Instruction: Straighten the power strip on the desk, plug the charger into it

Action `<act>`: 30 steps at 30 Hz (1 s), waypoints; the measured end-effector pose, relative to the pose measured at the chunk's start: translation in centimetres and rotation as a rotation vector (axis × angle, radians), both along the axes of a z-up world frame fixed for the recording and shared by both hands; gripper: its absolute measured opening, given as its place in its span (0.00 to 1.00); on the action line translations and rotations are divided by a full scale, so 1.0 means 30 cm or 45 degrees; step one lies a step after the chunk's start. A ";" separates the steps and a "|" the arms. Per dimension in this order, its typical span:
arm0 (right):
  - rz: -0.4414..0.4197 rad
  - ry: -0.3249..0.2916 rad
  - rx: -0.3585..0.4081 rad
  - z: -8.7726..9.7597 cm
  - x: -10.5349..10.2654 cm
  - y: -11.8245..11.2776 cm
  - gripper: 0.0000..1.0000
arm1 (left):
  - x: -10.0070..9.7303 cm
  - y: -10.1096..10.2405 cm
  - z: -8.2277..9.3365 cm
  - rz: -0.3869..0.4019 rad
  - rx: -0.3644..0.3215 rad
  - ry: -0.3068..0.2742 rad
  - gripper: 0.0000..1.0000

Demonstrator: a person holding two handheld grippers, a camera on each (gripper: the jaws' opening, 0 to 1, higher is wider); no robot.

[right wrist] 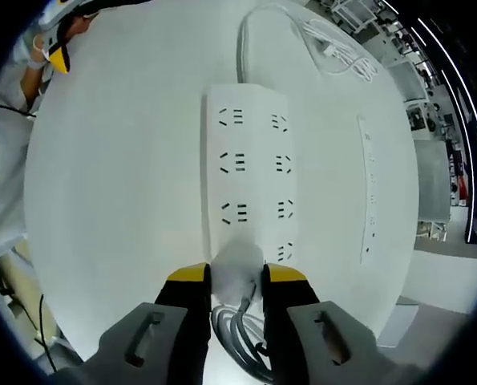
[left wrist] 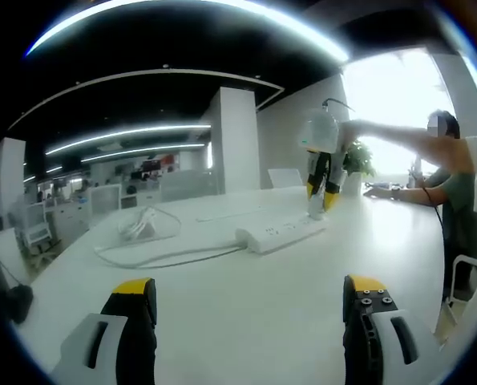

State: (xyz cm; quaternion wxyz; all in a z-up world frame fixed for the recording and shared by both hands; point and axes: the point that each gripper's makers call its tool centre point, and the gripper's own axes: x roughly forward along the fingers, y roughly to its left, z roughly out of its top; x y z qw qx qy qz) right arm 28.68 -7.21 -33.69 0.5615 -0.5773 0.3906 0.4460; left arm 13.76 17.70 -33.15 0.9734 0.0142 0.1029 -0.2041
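Right gripper view: charger (right wrist: 238, 265) inside gripper (right wrist: 236, 281).

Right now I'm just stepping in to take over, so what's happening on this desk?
A person is working with two handheld grippers at a white desk. The right gripper grips a white charger at the near end of the white rectangular power strip, over its last sockets, with a grey cable trailing down between the jaws. In the left gripper view the left gripper hangs open and empty, back from the strip. The strip's white cord loops behind it.
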 end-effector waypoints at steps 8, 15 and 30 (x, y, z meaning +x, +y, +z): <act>0.031 -0.061 0.010 -0.003 0.004 -0.001 0.22 | 0.002 -0.012 -0.001 -0.011 0.004 0.001 0.99; 0.025 -0.079 0.037 -0.001 0.006 0.001 0.23 | 0.002 -0.021 -0.001 -0.019 0.004 0.003 0.99; 0.074 -0.149 0.115 0.005 0.018 0.011 0.26 | -0.015 -0.016 0.002 -0.019 0.027 0.011 0.99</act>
